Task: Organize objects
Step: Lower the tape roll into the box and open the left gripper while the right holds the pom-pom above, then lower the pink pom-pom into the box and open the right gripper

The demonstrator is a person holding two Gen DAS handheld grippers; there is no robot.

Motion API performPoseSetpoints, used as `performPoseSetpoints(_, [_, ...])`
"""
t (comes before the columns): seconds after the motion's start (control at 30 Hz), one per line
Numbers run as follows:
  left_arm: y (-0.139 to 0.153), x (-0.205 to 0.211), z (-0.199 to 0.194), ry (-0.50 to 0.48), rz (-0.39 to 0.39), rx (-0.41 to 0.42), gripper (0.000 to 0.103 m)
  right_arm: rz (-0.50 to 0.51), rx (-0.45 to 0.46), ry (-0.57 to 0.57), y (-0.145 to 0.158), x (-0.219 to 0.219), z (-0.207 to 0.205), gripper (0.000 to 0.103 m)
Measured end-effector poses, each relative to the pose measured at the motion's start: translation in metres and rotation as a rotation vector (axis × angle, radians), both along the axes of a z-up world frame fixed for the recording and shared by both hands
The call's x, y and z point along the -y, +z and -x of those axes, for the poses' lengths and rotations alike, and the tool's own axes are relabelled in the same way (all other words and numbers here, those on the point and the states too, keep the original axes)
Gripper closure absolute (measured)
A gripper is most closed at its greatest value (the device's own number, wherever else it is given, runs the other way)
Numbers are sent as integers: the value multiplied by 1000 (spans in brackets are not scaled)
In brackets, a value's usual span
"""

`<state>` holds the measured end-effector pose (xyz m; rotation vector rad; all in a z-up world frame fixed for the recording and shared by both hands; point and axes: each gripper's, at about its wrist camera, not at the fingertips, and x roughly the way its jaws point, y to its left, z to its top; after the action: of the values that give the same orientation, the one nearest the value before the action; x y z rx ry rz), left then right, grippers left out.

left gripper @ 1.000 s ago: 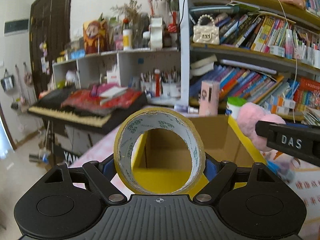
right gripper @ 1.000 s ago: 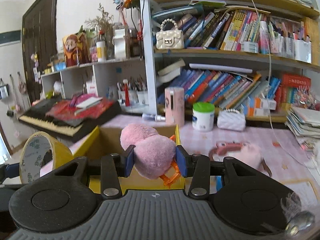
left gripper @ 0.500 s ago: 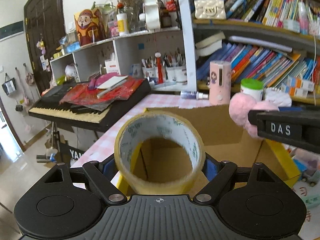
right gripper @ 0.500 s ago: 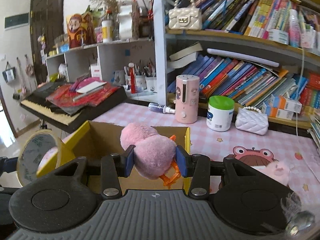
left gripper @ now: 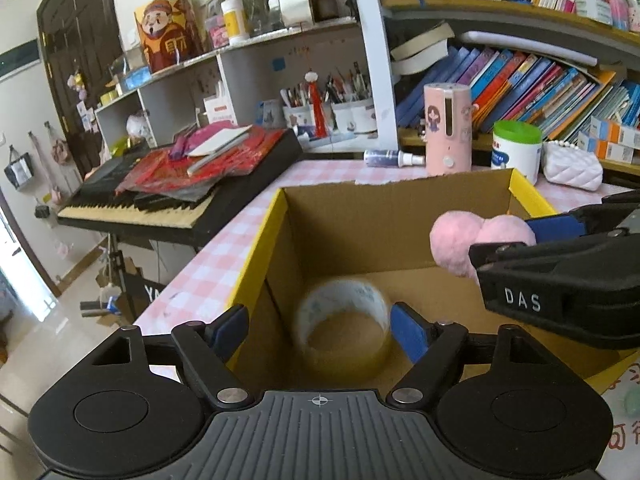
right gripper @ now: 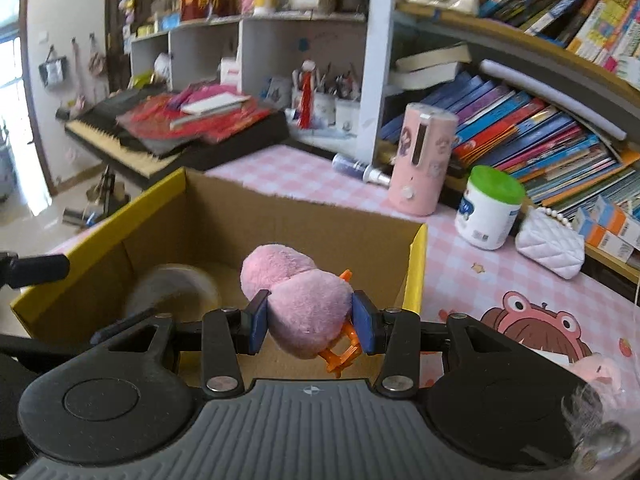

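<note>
An open cardboard box (left gripper: 384, 216) with yellow flaps stands on the pink checked table. A roll of yellowish tape (left gripper: 344, 332) shows blurred inside the box, low down, free of both blue pads. My left gripper (left gripper: 320, 324) hangs over the box's near-left corner, its jaws closing with a gap on each side of the tape. My right gripper (right gripper: 310, 322) is shut on a pink plush toy (right gripper: 300, 292) with orange plastic feet, held over the box's right half. The tape (right gripper: 172, 292) also appears at the box's left in the right wrist view.
Behind the box stand a pink cylinder device (left gripper: 446, 128), a white jar with a green lid (left gripper: 516, 150) and a white quilted purse (left gripper: 572, 166). A keyboard (left gripper: 160, 208) piled with red papers sits left of the table. Bookshelves rise at the back.
The tape has left the left gripper's pads and dropped into the box. Both grippers moved forward and down over the box; the right one still grips the plush.
</note>
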<state>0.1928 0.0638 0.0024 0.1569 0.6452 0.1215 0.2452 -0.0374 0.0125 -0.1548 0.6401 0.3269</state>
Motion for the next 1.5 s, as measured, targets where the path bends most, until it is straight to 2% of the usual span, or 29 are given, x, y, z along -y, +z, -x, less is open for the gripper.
performPoseSetpoints(0.17, [-7, 1, 0, 4, -5, -24, 24, 28, -63, 23, -11, -1, -9, 62])
performPoseSetpoints(0.3, [-10, 0, 2, 14, 2, -37, 24, 52, -76, 49, -15, -5, -10, 62])
performPoseSetpoints(0.5, [-5, 1, 6, 16, 1, -12, 22, 57, -29, 34, -10, -4, -5, 57])
performPoseSetpoints(0.67, [3, 1, 15, 22, 8, 19, 18, 16, 24, -5, 2, 2, 4, 56])
performPoseSetpoints(0.9, [20, -8, 37, 64, 53, 78, 8, -44, 127, -116, 26, 16, 35, 45])
performPoseSetpoints(1.13, [28, -19, 66, 100, 76, 126, 5, -67, 187, -203, 36, 25, 72, 39])
performPoseSetpoints(1.37, [24, -31, 94, 116, 101, 115, 4, -49, 181, -234, 33, 20, 110, 36])
performPoseSetpoints(1.5, [16, -38, 111, 121, 103, 83, 4, -50, 128, -255, 24, 16, 128, 34])
